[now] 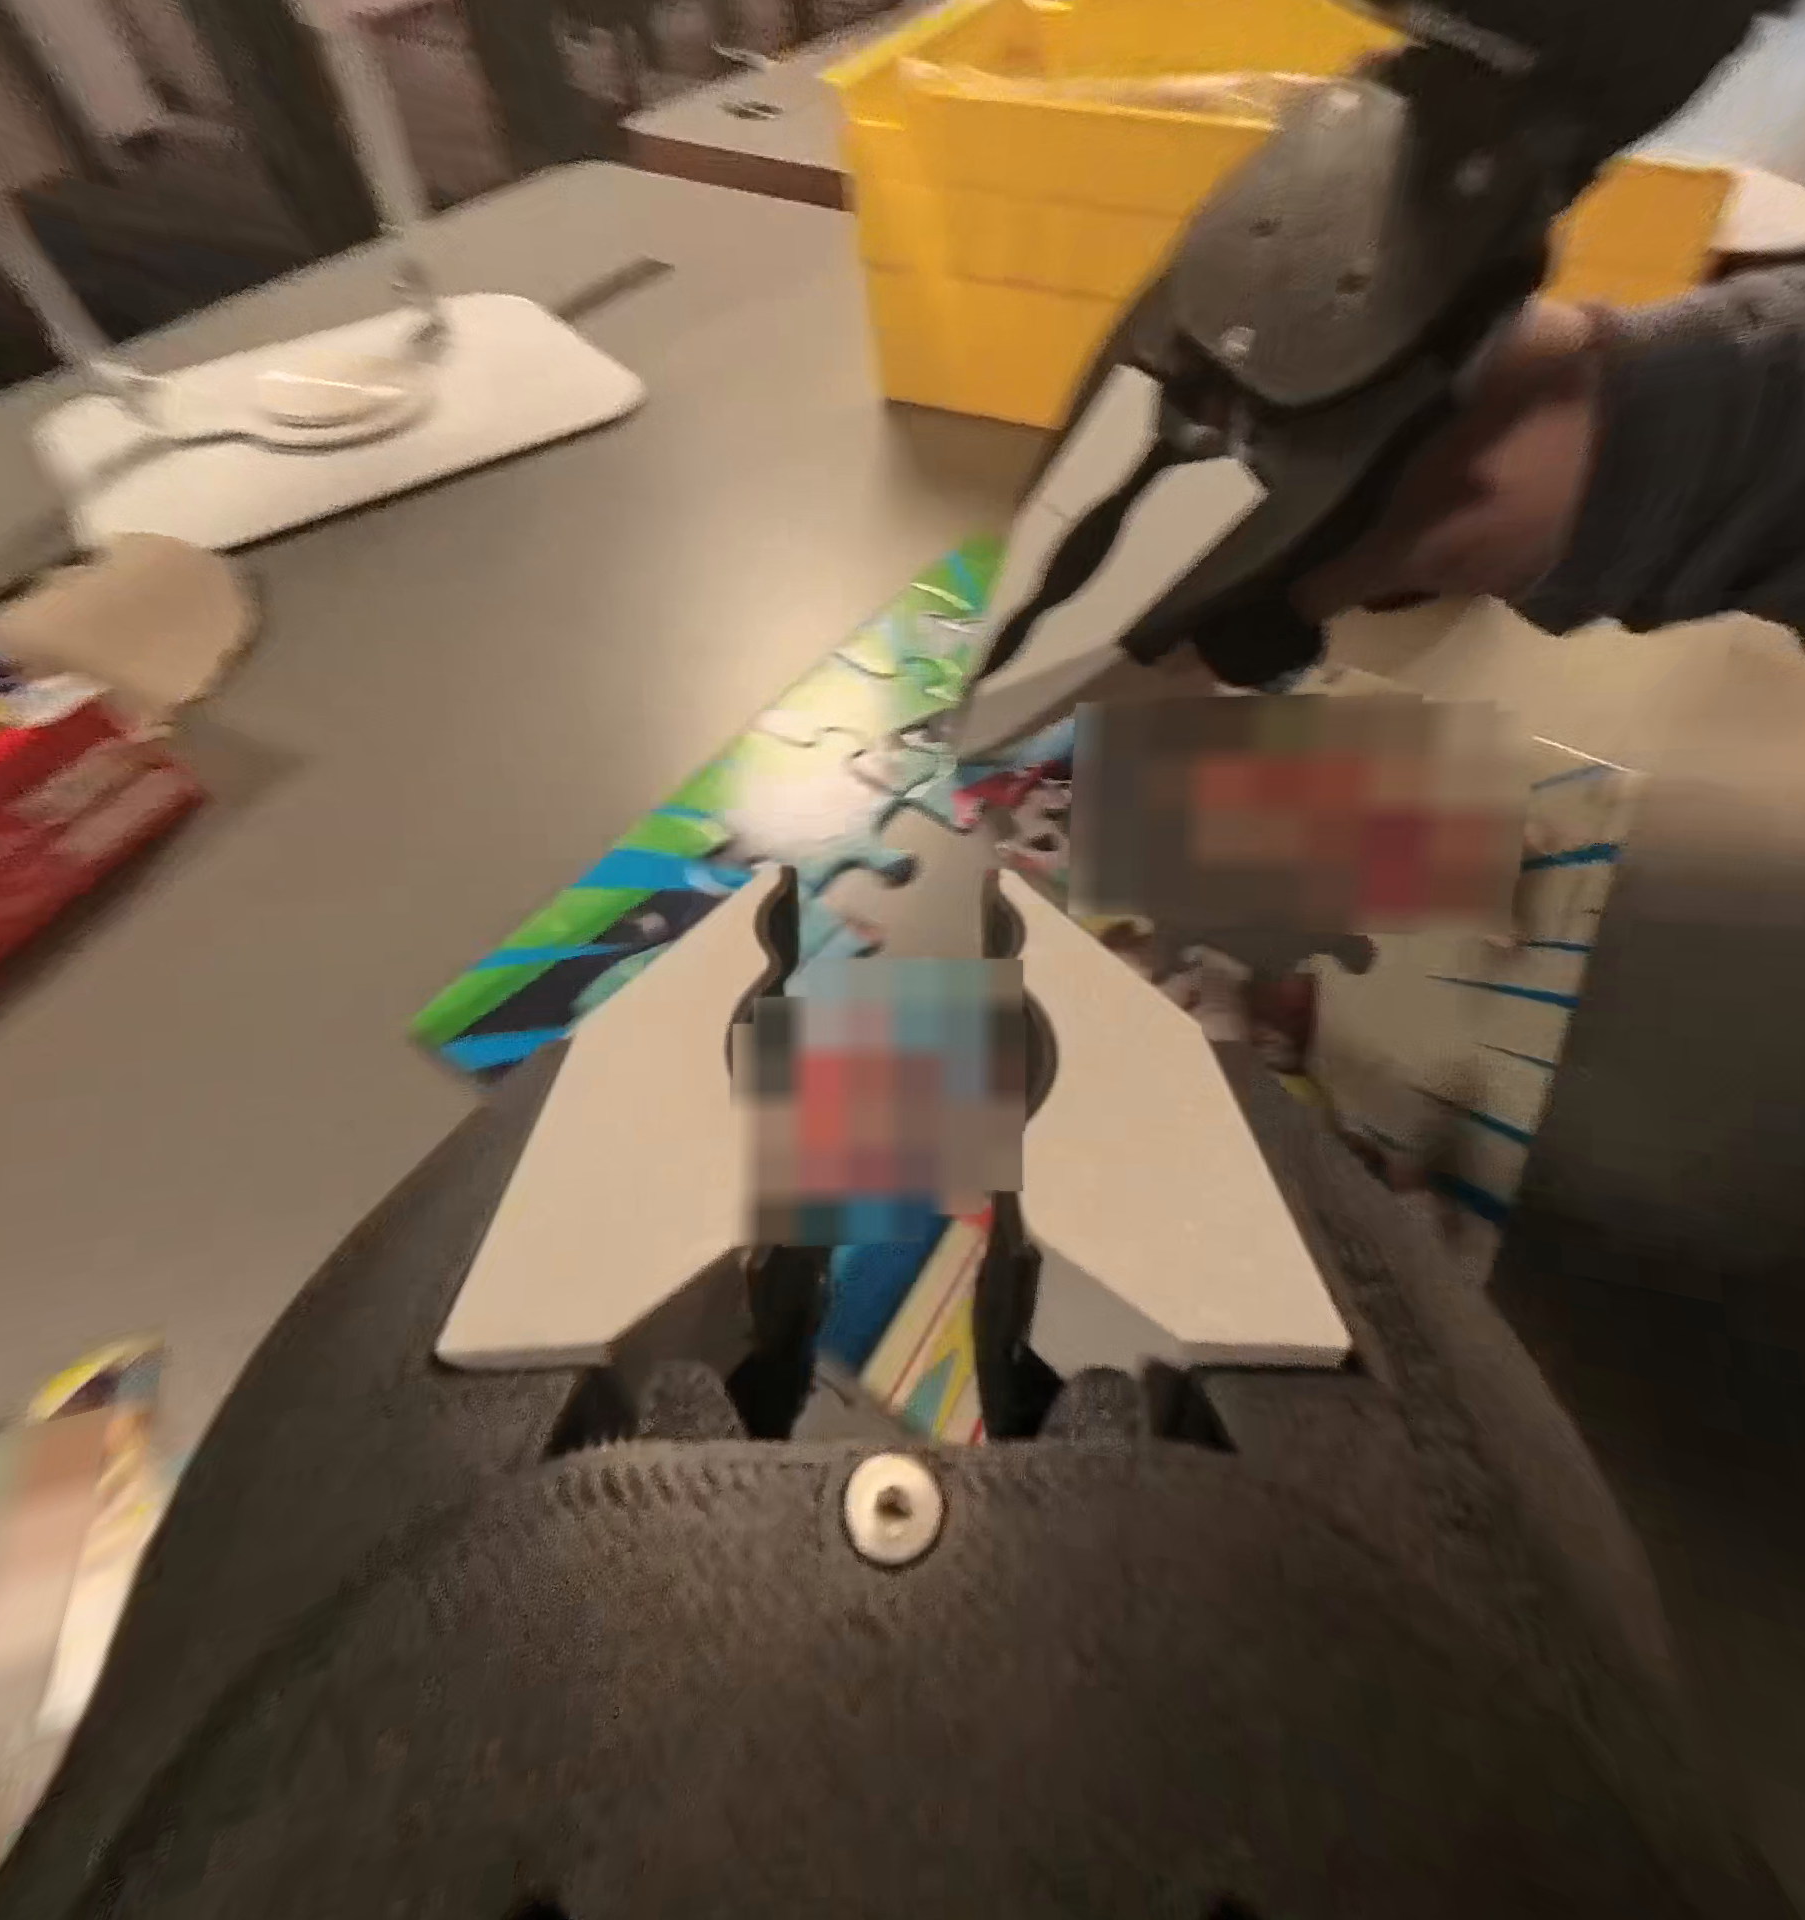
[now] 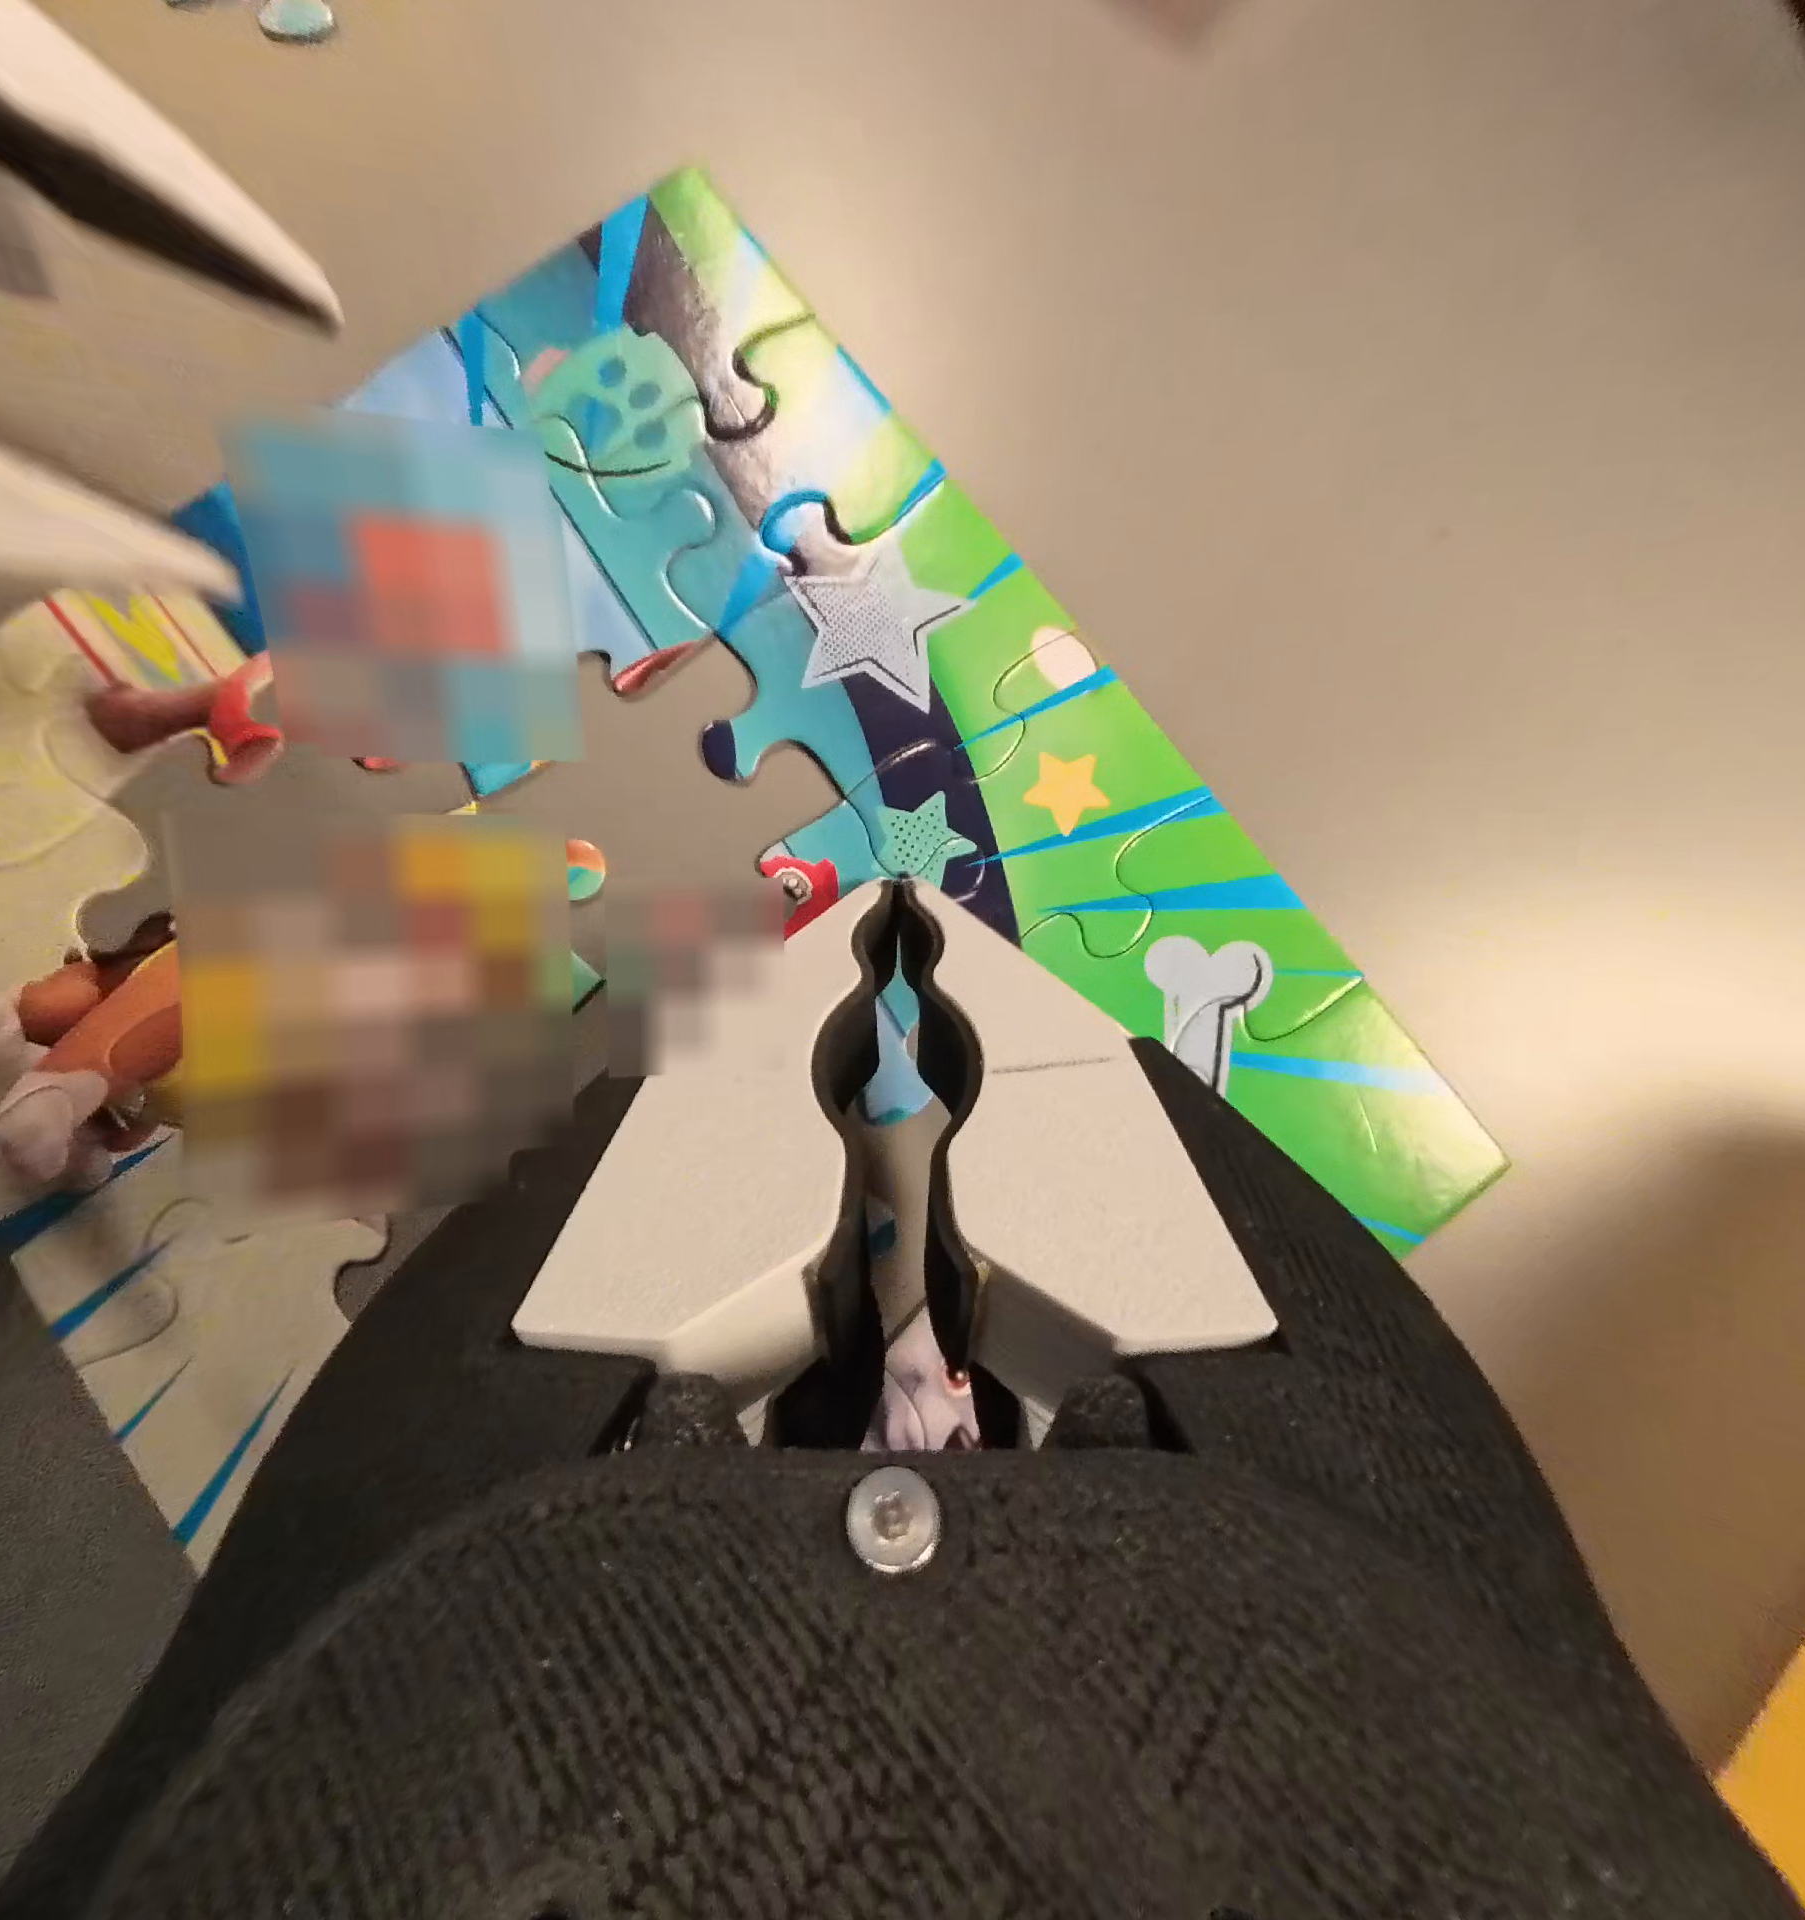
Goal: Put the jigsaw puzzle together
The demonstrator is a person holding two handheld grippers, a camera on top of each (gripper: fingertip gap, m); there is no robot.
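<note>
Open left tongs [image 1: 890,904] over puzzle [image 1: 690,862] on grey table [image 1: 441,665], yellow bins [image 1: 1023,208] beyond

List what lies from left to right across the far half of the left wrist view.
Red box → white tray → yellow bin → right tongs, shut, tips down at the jigsaw puzzle → the hand holding them.

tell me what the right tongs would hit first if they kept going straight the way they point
Most likely the jigsaw puzzle on the table. The shut right tongs point down at its teal star piece, tips seemingly almost on it, though depth is unclear.
</note>
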